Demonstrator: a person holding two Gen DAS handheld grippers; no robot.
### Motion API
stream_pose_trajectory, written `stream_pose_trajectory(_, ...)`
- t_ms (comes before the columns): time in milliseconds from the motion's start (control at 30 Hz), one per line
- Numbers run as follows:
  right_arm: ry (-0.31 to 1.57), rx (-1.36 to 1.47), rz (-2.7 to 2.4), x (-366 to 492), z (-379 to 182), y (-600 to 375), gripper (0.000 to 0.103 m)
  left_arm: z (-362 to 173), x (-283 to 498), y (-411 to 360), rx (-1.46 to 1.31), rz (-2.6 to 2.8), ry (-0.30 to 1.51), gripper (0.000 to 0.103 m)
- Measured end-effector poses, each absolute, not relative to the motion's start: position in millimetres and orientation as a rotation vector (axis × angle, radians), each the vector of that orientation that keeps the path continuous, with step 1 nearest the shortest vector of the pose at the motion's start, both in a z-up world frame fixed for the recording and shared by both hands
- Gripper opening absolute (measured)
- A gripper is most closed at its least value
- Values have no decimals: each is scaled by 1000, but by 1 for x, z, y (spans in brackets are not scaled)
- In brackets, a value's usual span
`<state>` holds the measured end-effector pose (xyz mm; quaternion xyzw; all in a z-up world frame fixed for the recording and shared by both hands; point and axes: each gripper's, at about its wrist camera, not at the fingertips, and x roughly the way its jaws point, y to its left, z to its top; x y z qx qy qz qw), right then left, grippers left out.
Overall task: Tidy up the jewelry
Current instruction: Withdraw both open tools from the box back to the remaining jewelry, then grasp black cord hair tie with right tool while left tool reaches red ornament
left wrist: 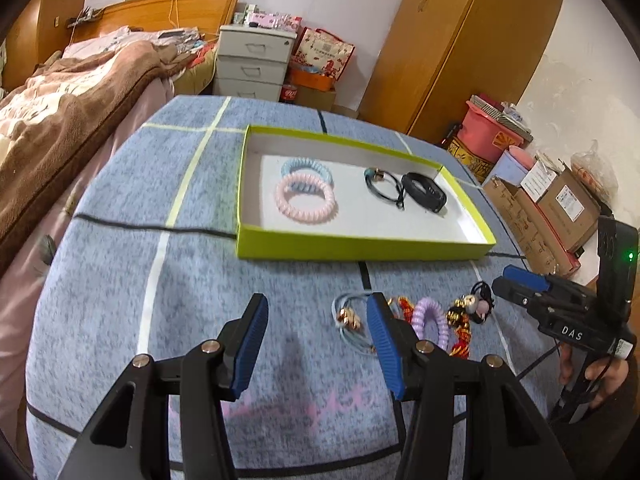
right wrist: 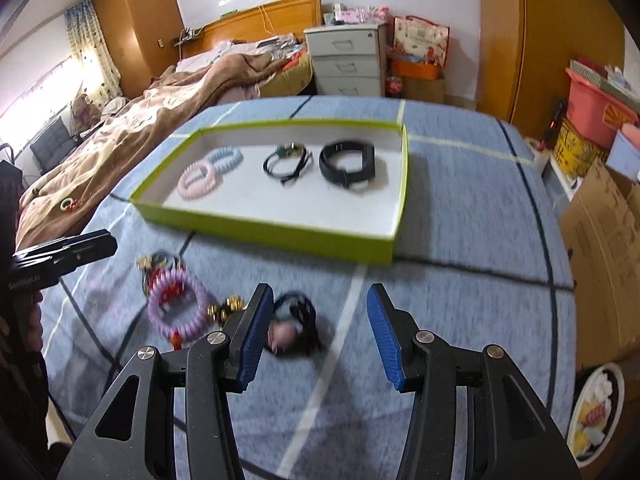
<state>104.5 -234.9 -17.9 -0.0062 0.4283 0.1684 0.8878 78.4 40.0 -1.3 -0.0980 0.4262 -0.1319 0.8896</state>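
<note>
- left gripper (left wrist: 316,322): jaws wide apart, nothing between the pads, hanging over bare blue cloth.
- right gripper (right wrist: 316,314): jaws equally wide, empty.
- green tray (left wrist: 360,246) at 12 o'clock from both grippers, already holding a pink coil band (left wrist: 306,198), a blue coil band (left wrist: 307,168), a thin black bracelet (left wrist: 384,188) and a black strap (left wrist: 424,192).
- loose pile outside the tray, on the near side: purple coil band (right wrist: 176,306), red-and-gold piece (left wrist: 460,344), light blue cord with gold beads (left wrist: 350,316), black tie with a pink charm (right wrist: 294,324).
- key relation: black tie lies at about 11 o'clock off my right jaws, just beside the left pad; its loop runs roughly across the jaw line.
- judgement: the right gripper is nearer; a small shift toward 9 o'clock should centre it.
- right view is blurred, so the overlap with the purple band is uncertain.
</note>
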Motion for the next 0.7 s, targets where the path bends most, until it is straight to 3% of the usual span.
stream_pose_trajectory(533,933,-28,367,102,-38,-230,50,-5,61,35,-207,-280,906,53)
stream_pose_trajectory(600,931,-24,365,102,-38,-230,44,-7,60,33,-197,-277,913,53)
stream_pose_trajectory(667,929,-29,362,101,-38,-230,28,-9,60,32,-199,-274,920,53)
stream_pose_trajectory(700,928,-32,363,100,-39,-230,26,-10,59,32,-199,-274,923,53)
